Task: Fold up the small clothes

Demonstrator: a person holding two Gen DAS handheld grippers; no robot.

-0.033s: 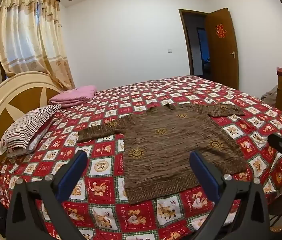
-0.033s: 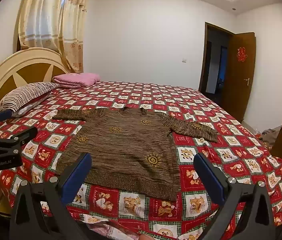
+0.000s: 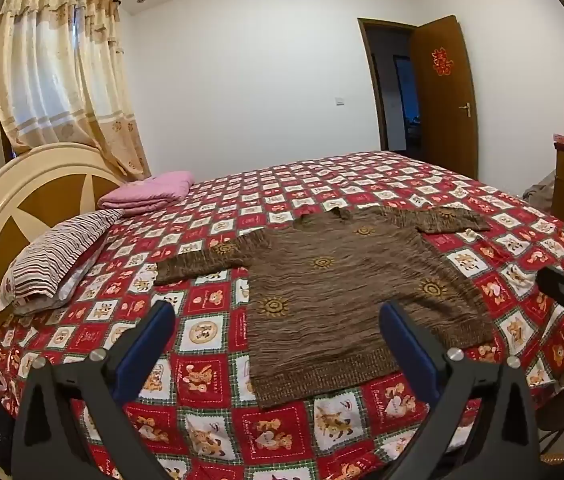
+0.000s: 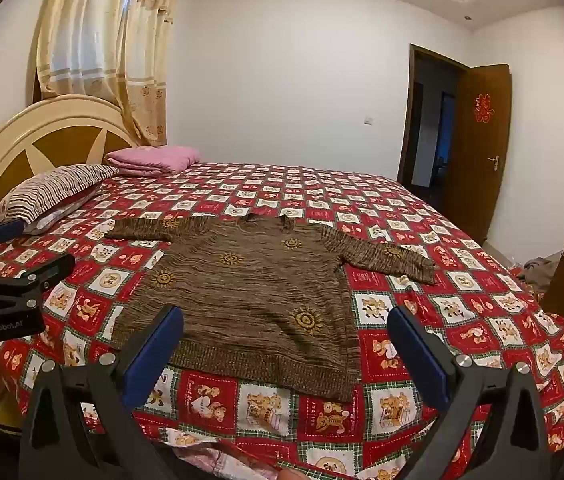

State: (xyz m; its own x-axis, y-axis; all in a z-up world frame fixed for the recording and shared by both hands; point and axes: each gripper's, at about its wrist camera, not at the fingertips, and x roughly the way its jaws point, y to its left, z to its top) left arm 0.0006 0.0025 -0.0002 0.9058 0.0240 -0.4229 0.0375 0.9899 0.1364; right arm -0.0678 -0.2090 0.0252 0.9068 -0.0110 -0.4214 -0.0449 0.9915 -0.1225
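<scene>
The sweater (image 3: 345,292) lies flat at centre frame on the bed (image 3: 210,436). Both tongs, left (image 3: 278,344) and right (image 4: 285,344), gape empty. A shallow pinch could catch the bedcover too.

brown sun-patterned sweater (image 3: 345,288) on red-and-white bear-print bedspread (image 3: 210,332)

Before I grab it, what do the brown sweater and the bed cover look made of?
Brown sweater: looks like a matte streaky knit, with a ribbed hem and yellow sun motifs. Bed cover: seemingly thin printed cotton, flat with slight creases; fibre uncertain.
</scene>
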